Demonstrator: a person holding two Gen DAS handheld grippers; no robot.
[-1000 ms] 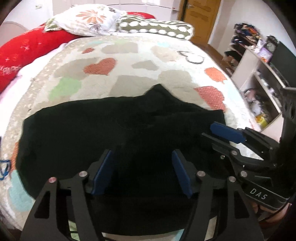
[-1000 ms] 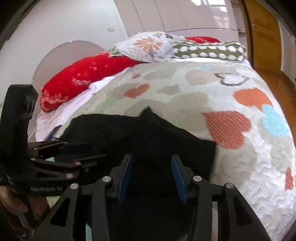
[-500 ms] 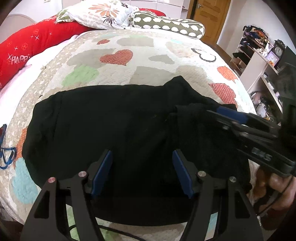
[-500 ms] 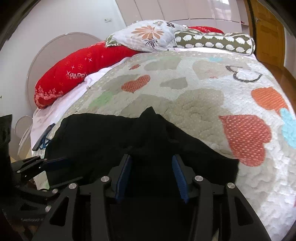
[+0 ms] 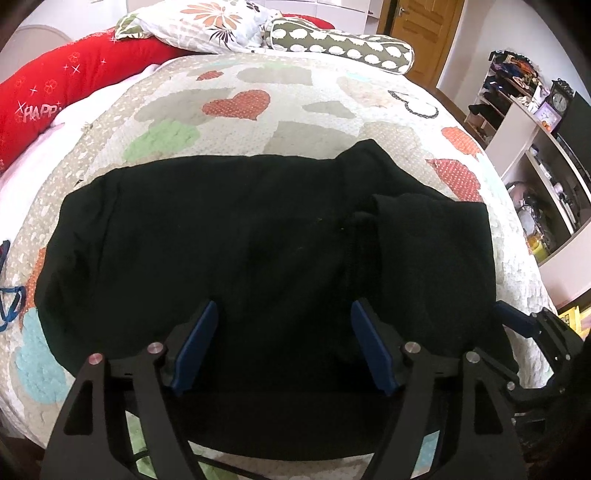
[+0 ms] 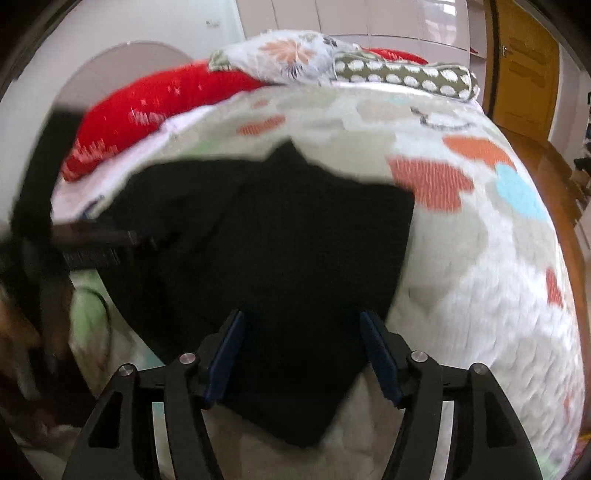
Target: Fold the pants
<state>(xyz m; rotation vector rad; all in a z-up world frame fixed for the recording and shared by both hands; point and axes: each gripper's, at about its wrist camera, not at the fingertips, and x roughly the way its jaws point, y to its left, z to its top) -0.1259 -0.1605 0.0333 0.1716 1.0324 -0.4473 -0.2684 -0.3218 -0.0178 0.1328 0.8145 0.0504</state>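
Left gripper (image 5: pixel 282 347): jaws spread wide, blue pads apart with black cloth showing between them; nothing clamped. Whether the pads touch the cloth cannot be told.
Right gripper (image 6: pixel 303 354): jaws likewise wide apart, holding nothing; the view is blurred. In the left wrist view it (image 5: pixel 532 332) shows at the lower right, just past the right end of the cloth.
Pants (image 5: pixel 258 258): black, lying spread on the bed, directly ahead of and beneath the left jaws; the near edge runs under them.
Pants, right wrist view (image 6: pixel 280 251): the right end lies ahead of and under the right jaws, one corner hanging down between the two pads toward the bed's near edge.
Long axis: runs left to right across the bed, crosswise to both sets of jaws.
Left end: rounded and broad, near the bed's left edge.
Right end: a layer folded over on itself, making a thicker squared block with a peak pointing toward the pillows.
Bed cover (image 5: pixel 229 85): pale quilt with heart patches, showing all around the pants.
Red bolster (image 5: pixel 55 88): along the far left of the bed.
Flowered pillow (image 5: pixel 199 18): at the head.
Spotted bolster (image 5: pixel 343 48): just right of it.
Shelves (image 5: pixel 532 155): beside the bed, far right.
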